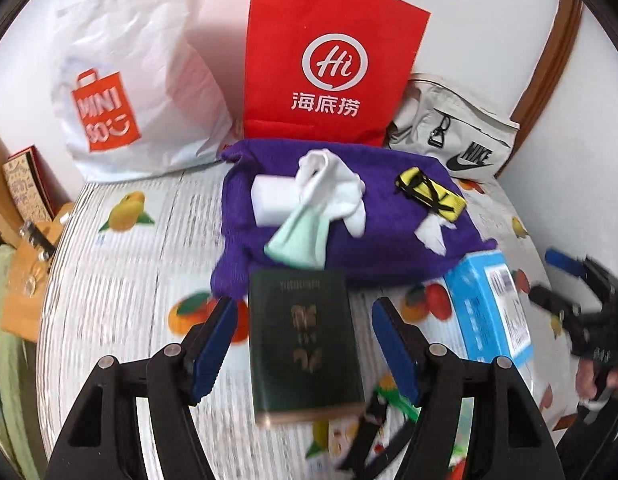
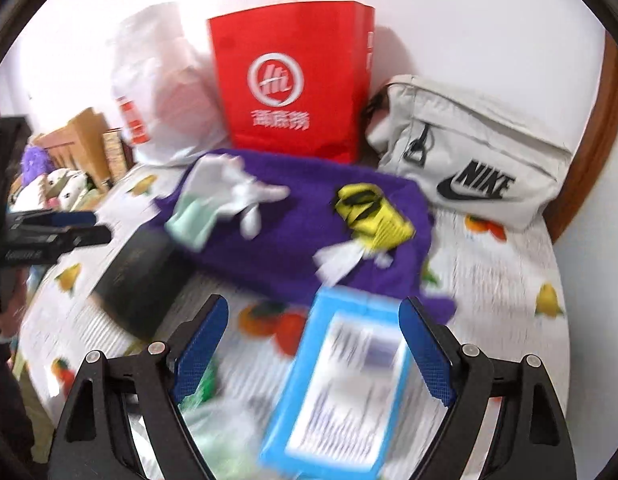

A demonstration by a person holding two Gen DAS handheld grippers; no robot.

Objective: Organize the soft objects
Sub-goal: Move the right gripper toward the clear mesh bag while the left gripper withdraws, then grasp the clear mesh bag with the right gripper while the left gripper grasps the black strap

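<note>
One purple cloth (image 1: 341, 248) carries two white socks (image 1: 333, 192) and one yellow strap (image 1: 431, 194), beyond both empty, open grippers: left (image 1: 305, 344), right (image 2: 313, 354).

The left gripper (image 1: 303, 346) points steeply down over the tabletop (image 1: 121, 320), jaws apart, pads touching nothing. The right gripper (image 2: 313, 350) tilts down likewise, jaws spread wider and also clear of contact. A hand (image 1: 593, 380) holds the right gripper from behind, at the tabletop's right edge.
</note>
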